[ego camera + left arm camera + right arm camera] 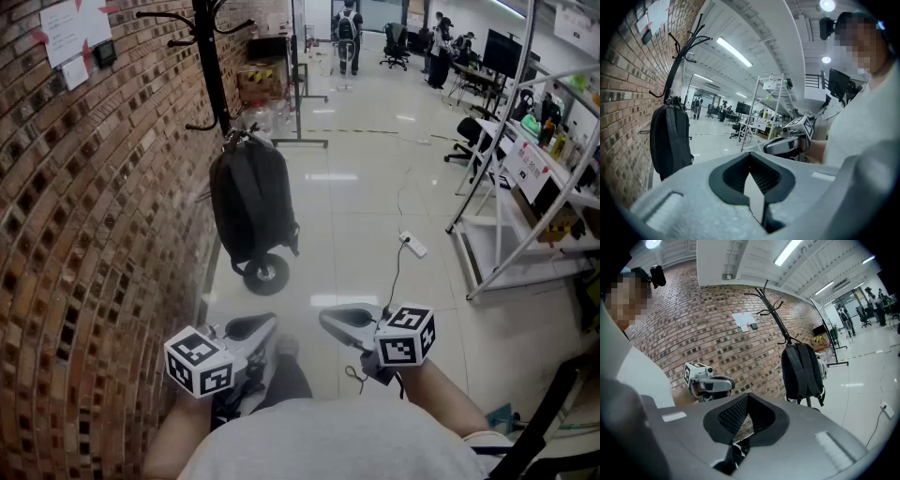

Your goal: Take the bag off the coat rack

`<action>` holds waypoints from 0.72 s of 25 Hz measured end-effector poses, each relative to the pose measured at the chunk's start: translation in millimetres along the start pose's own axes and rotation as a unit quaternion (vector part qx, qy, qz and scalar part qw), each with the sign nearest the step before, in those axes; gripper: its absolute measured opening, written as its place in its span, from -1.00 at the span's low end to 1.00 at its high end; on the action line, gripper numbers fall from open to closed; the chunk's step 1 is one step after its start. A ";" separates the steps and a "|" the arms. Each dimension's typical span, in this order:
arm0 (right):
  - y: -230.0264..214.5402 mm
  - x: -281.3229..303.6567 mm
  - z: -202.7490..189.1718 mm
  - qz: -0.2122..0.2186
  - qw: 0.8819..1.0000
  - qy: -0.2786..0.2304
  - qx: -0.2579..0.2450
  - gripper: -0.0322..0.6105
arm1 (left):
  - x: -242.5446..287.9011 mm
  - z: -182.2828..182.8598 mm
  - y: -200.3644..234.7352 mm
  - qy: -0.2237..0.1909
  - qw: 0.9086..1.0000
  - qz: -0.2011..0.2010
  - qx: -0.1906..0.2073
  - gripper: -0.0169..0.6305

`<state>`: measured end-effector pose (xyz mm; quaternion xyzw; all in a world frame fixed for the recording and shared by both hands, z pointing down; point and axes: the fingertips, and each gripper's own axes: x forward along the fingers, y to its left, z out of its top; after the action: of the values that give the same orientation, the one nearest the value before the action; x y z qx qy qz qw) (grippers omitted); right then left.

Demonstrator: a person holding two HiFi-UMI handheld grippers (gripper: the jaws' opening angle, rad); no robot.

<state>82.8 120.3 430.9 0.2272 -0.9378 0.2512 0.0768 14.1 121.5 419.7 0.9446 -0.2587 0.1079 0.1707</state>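
Note:
A black backpack hangs by its top loop from a black coat rack that stands against the brick wall. The rack's round base shows under the bag. Both grippers are low and near my body, well short of the bag. My left gripper is shut and holds nothing. My right gripper beside it is shut and empty too. The left gripper view has the backpack at its left, below the rack's hooks. In the right gripper view the backpack hangs right of centre.
A brick wall runs along the left. A white metal shelving unit stands at the right. A power strip with its cable lies on the glossy floor. Office chairs, desks and several people are far down the room.

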 end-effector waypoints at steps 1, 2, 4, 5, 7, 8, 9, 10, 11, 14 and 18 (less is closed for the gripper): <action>-10.2 9.5 5.3 0.000 1.000 0.002 0.001 -0.90 | 4.9 4.3 14.0 -0.003 1.000 -0.001 -0.003 -0.94; -20.8 19.3 10.8 0.001 1.000 0.003 0.001 -0.90 | 9.9 8.5 28.6 -0.005 1.000 -0.001 -0.005 -0.94; -44.9 40.4 24.0 0.000 1.000 0.005 0.001 -0.90 | 20.4 16.9 61.6 -0.006 1.000 -0.003 -0.008 -0.94; -59.2 52.0 32.2 -0.002 1.000 0.003 0.001 -0.90 | 26.0 21.4 80.8 -0.005 1.000 -0.004 -0.007 -0.94; -92.4 77.1 51.7 -0.006 1.000 -0.002 0.005 -0.90 | 37.8 32.4 124.6 -0.002 1.000 -0.004 -0.007 -0.94; -110.6 90.5 62.6 -0.009 1.000 -0.005 0.009 -0.90 | 43.5 39.2 148.6 -0.002 1.000 -0.004 -0.009 -0.94; -129.1 104.3 74.4 -0.012 1.000 -0.007 0.014 -0.90 | 48.8 47.4 173.3 -0.002 1.000 -0.004 -0.011 -0.94; -146.8 118.0 87.3 -0.015 1.000 -0.008 0.018 -0.90 | 53.4 57.2 198.2 -0.005 1.000 -0.003 -0.011 -0.94; -162.8 131.1 100.9 -0.017 1.000 -0.010 0.020 -0.90 | 57.0 68.3 222.5 -0.009 1.000 -0.001 -0.009 -0.94; -204.9 164.4 144.7 -0.019 1.000 -0.011 0.012 -0.91 | 62.8 103.1 290.8 -0.019 1.000 0.013 0.002 -0.91; -247.2 191.3 207.0 -0.028 0.999 -0.028 -0.020 -0.88 | 65.3 150.1 362.0 -0.034 0.999 0.034 0.023 -0.77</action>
<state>22.2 -249.0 409.6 0.2589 -0.9375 0.2241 0.0624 -103.8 -257.2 397.4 0.9419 -0.2941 0.0874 0.1365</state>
